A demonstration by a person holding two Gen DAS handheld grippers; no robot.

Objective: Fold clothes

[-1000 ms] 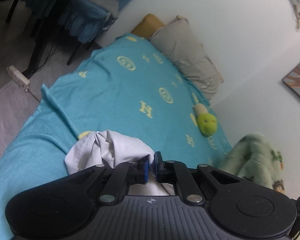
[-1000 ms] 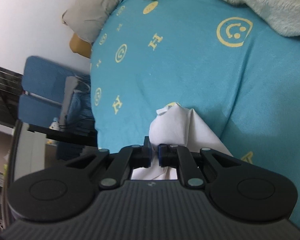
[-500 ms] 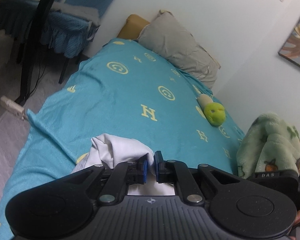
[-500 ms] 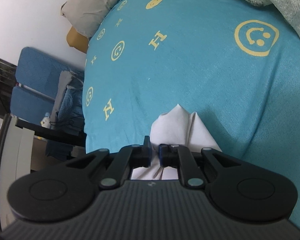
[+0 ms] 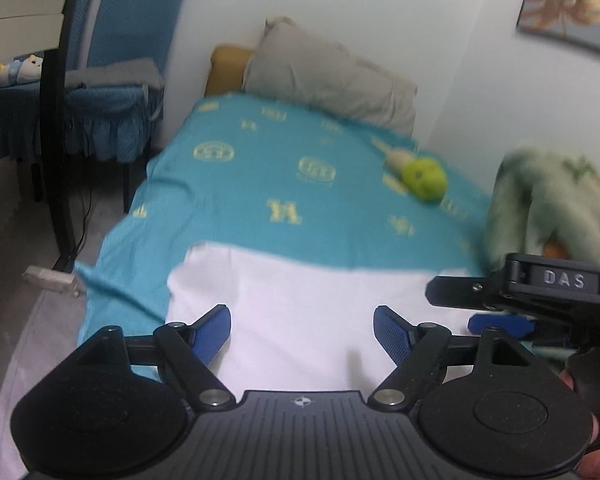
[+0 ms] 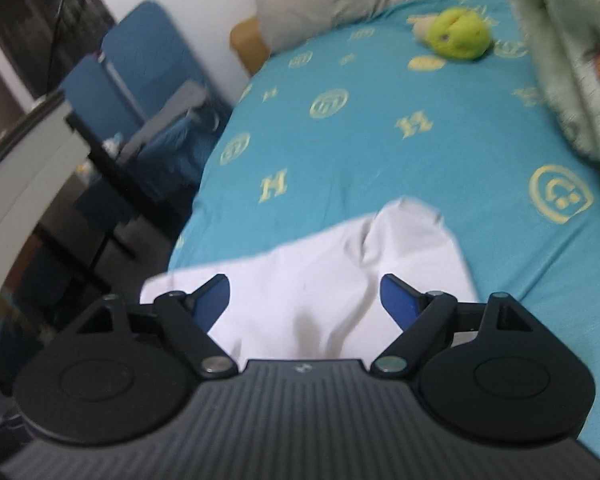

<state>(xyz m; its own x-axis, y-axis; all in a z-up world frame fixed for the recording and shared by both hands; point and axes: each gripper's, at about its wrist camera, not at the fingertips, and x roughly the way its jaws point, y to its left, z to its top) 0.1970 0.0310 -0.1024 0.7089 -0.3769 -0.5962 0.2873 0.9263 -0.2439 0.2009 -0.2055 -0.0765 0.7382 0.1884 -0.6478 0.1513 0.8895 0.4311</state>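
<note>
A white garment lies spread on the teal bedspread at the near end of the bed. My left gripper hovers just over it, jaws opening wide, blue pads clear of the cloth. In the right wrist view the same white garment shows a raised fold at its far right corner. My right gripper is also opening above it, with nothing pressed between its pads. The right gripper appears at the right edge of the left wrist view, held by a hand.
A green plush toy lies far on the bed near a grey pillow. A pale green fleece blanket is heaped at the right. Blue chairs and a black table leg stand left of the bed.
Both grippers went from shut on bunched white cloth to wide open. The garment dropped and now lies spread flat. Both views rolled to level.
</note>
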